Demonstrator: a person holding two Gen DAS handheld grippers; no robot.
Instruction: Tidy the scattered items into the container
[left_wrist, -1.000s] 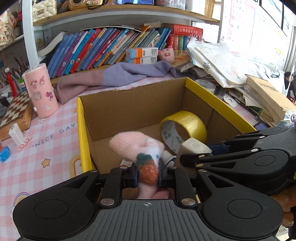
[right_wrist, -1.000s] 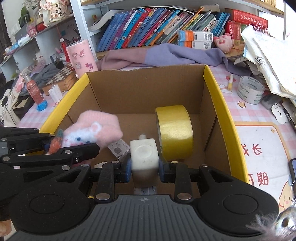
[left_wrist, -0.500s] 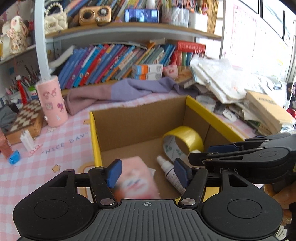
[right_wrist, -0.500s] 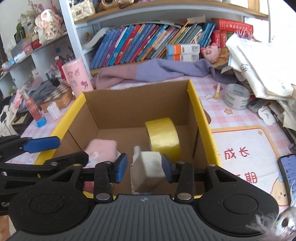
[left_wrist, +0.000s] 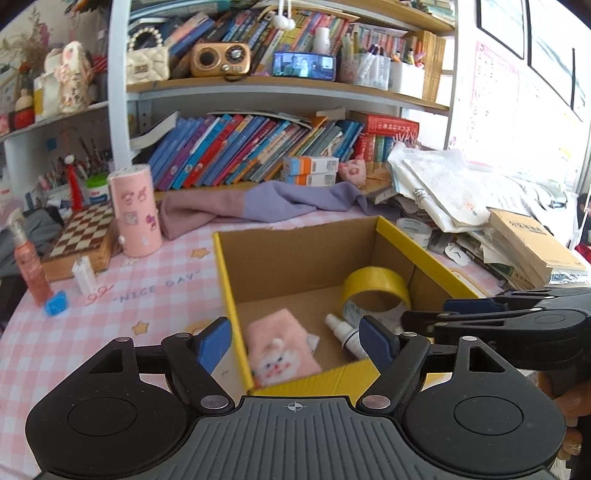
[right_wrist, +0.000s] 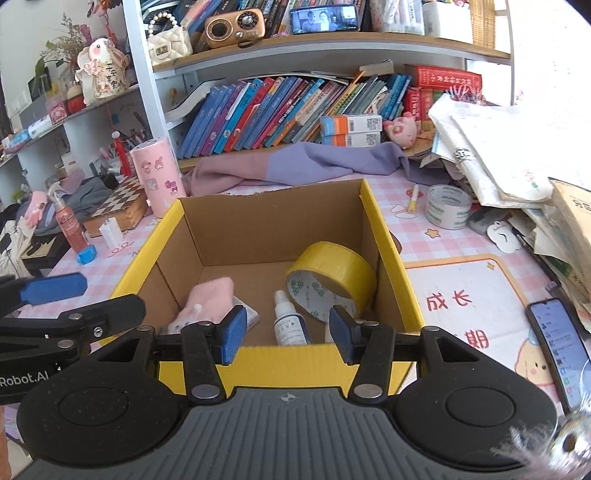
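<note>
A cardboard box with a yellow rim (left_wrist: 224, 273) (right_wrist: 388, 254) stands on the pink checked table. In it lie a pink plush sock (left_wrist: 280, 347) (right_wrist: 210, 299), a yellow tape roll (left_wrist: 376, 288) (right_wrist: 332, 273) and a small white spray bottle (left_wrist: 343, 332) (right_wrist: 288, 321). My left gripper (left_wrist: 295, 343) hovers over the box's near left corner. Its jaws are opening and hold nothing; the sock lies below them. My right gripper (right_wrist: 287, 336) hangs above the near wall. Its jaws are also opening and empty, with the bottle below. The white block is mostly hidden.
Outside the box are a clear tape roll (right_wrist: 447, 206), a phone (right_wrist: 557, 343), a pink cylinder (left_wrist: 135, 210), a chessboard (left_wrist: 81, 236), a pink spray bottle (left_wrist: 29, 266) and a purple cloth (left_wrist: 258, 203). Papers and books (left_wrist: 480, 221) pile up at the right.
Both grippers went from shut to open. The left let go of the pink sock and the right let go of the white block, which dropped into the box. Both pulled back and up.
</note>
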